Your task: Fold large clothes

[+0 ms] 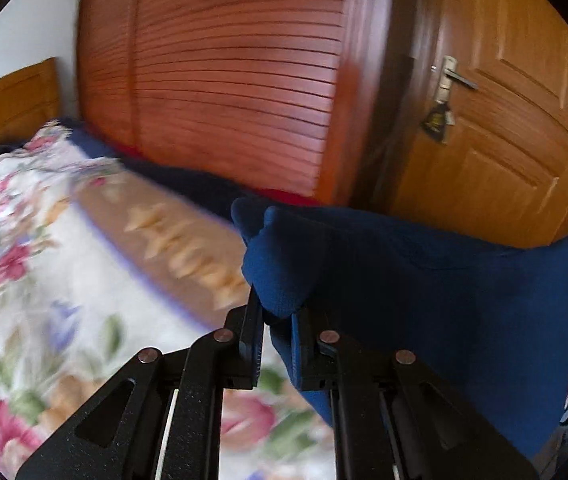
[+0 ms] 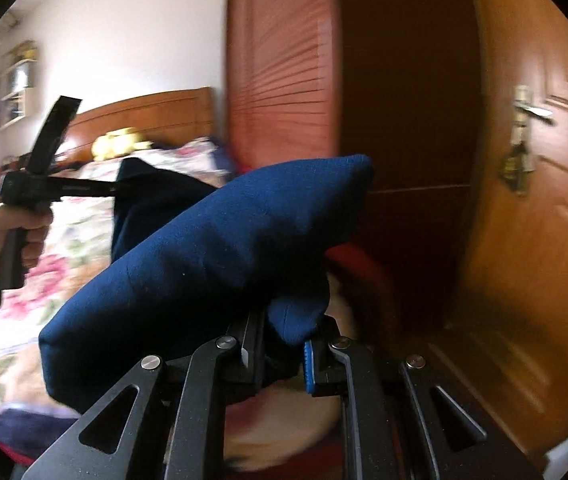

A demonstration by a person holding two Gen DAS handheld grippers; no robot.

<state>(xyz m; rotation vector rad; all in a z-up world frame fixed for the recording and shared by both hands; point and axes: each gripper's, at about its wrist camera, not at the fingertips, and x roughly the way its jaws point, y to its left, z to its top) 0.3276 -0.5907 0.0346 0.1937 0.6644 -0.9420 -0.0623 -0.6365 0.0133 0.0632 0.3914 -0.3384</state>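
Two grippers hold your navy garment (image 1: 423,280) stretched in the air above the floral bedspread (image 1: 44,260), near the slatted wardrobe (image 1: 224,80) and door (image 1: 503,140). Your left gripper (image 1: 278,320) is clenched on one bunched corner, your right gripper (image 2: 284,344) on another.

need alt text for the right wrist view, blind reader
The right gripper is shut on a bunched edge of a dark blue garment, lifted above a floral bedspread. At left, a hand holds the left gripper, gripping the same cloth. A reddish louvred wardrobe and wooden door stand behind.
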